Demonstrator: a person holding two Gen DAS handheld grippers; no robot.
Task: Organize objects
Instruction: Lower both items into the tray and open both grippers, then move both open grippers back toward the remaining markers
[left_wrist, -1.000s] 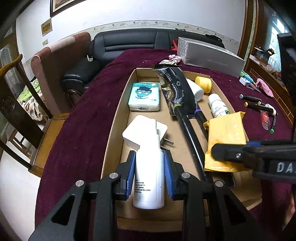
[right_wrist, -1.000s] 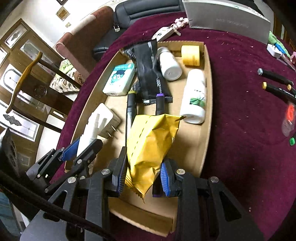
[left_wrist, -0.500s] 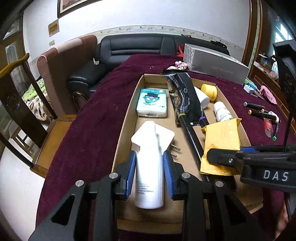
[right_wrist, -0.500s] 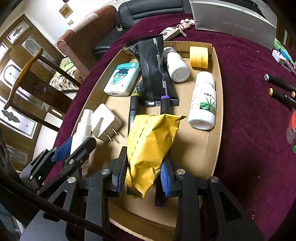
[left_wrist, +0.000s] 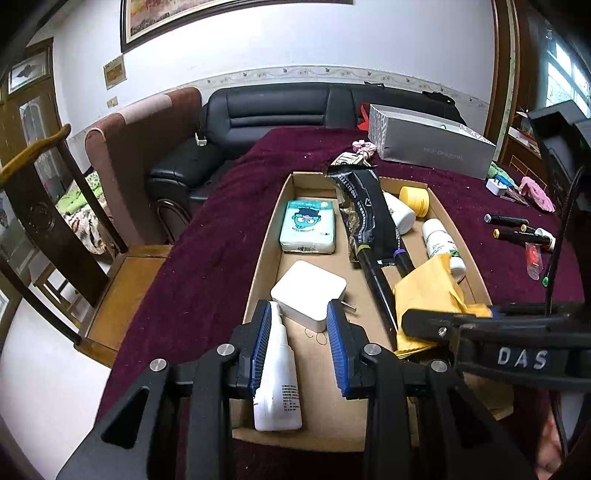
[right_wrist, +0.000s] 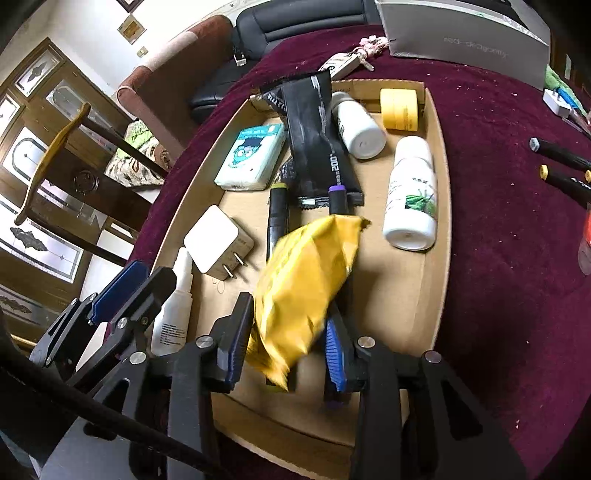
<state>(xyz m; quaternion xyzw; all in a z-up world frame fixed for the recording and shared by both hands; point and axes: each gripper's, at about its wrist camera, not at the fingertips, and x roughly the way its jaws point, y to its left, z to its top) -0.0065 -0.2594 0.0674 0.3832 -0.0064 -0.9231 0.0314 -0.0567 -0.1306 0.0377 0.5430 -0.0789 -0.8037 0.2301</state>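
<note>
Two markers (right_wrist: 275, 218) lie under the yellow packet (right_wrist: 306, 291), charger (left_wrist: 308, 293) just ahead of the white bottle (left_wrist: 277, 373). Both grippers tilt down into the cardboard tray (left_wrist: 264, 258): the left gripper (left_wrist: 298, 349) is released, bottle against one pad only; the right gripper (right_wrist: 288, 341) is opening around the packet.

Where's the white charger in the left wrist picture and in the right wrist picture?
Left wrist: charger sits centre, inside the box, just beyond the left claw.
Right wrist: charger sits left of centre, prongs pointing right.
Shared landmark: tissue pack, farther along the box.
</note>
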